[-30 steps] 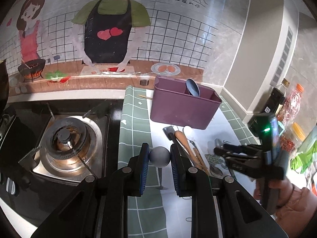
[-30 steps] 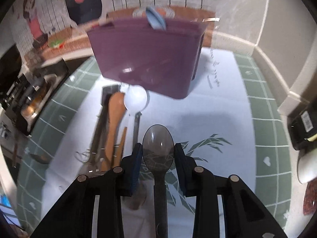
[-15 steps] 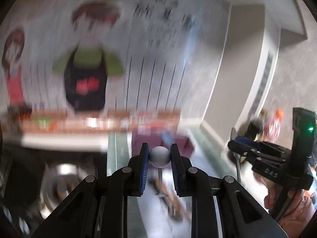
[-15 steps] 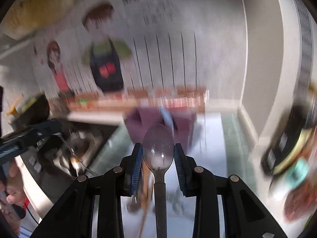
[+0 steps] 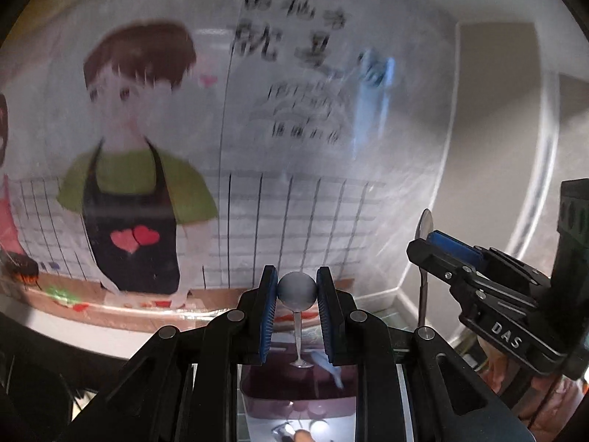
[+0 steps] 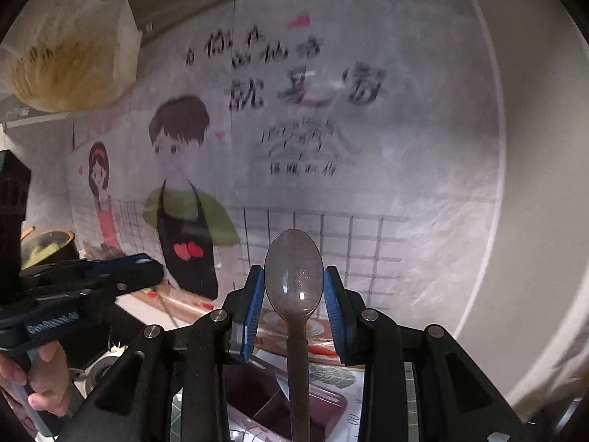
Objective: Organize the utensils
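Note:
My left gripper [image 5: 296,296] is shut on the round bowl of a grey spoon [image 5: 296,287], whose thin handle hangs straight down. Beneath it stands the purple utensil bin [image 5: 294,390] with a blue spoon [image 5: 327,364] leaning inside. My right gripper [image 6: 293,296] is shut on the bowl of a translucent brown-grey spoon [image 6: 292,272], handle down over the bin [image 6: 327,405]. In the left wrist view the right gripper [image 5: 427,245] is up at the right with its spoon [image 5: 426,221] edge-on. The left gripper [image 6: 110,276] shows at the left of the right wrist view.
A wall with a cartoon sticker [image 5: 136,202] fills the background, with a corner [image 5: 452,147] to the right. More utensils [image 5: 294,432] lie on the counter below the bin. A pot [image 6: 48,248] stands at far left under a hanging bag [image 6: 62,66]. A hand [image 6: 44,379] grips the left tool.
Both grippers have risen from the counter with their spoons and tilted up toward the wall. The bin has dropped from the middle of both views to the bottom edge.

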### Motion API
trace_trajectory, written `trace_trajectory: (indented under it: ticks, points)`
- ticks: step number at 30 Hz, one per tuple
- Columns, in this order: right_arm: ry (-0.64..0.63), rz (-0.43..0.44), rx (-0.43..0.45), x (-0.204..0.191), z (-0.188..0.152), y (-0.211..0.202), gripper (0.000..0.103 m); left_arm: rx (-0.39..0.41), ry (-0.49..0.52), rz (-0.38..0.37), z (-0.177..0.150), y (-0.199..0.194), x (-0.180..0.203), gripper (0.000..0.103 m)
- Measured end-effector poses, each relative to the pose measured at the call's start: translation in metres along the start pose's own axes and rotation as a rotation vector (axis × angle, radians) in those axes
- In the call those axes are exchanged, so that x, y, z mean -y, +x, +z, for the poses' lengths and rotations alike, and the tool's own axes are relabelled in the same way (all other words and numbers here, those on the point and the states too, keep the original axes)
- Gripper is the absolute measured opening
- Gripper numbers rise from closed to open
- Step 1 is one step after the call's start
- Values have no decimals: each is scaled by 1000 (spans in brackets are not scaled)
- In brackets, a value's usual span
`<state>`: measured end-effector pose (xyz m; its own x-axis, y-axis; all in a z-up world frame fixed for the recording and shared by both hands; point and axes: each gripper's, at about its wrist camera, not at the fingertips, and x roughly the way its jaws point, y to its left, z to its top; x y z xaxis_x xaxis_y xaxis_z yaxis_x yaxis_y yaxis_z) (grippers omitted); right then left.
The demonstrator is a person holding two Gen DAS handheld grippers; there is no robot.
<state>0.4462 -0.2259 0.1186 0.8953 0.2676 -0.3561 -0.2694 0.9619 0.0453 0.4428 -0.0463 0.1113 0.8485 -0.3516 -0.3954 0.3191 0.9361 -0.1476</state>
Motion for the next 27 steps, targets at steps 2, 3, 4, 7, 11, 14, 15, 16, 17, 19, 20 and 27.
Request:
trace_trajectory:
  ticks: [2,3,4,7,11,14,15,16,17,19,20,27]
  points:
    - [1,17,-16,4,-12,17,30,-24,-21,-1,-8,18,-5,22]
    - [0,18,-22,5,-18,24,30,-37,-35,-6,-13,28,-9,22]
    - [3,17,-30,7,-24,33,30,-46,-42,-6,-18,35,-11,22]
    - [16,33,-75,11,-44,56,30,-91,-57,-3,-31,60,-16,22]
    - [23,33,-150,17,-72,77,31,-169,-64,0,-54,82,-17,27]
    - [15,38,-246,17,-94,92,31,-238,-83,13,-70,99,-20,42]
    - [19,47,-280,17,-100,96,35,-248,-94,20,-75,101,-22,42]
    - [26,62,-311,18,-105,99,38,-254,-102,24,-78,100,-23,43]
    - [30,72,-336,19,-110,101,48,-260,-110,33,-80,98,-24,44]
    - [36,60,-367,20,-119,100,51,-262,-121,45,-82,89,-26,46]
    - [36,51,-373,21,-122,97,51,-258,-123,47,-84,82,-26,49]
    - [15,-68,-361,16,-135,30,88,-277,-111,126,-110,26,-31,59]
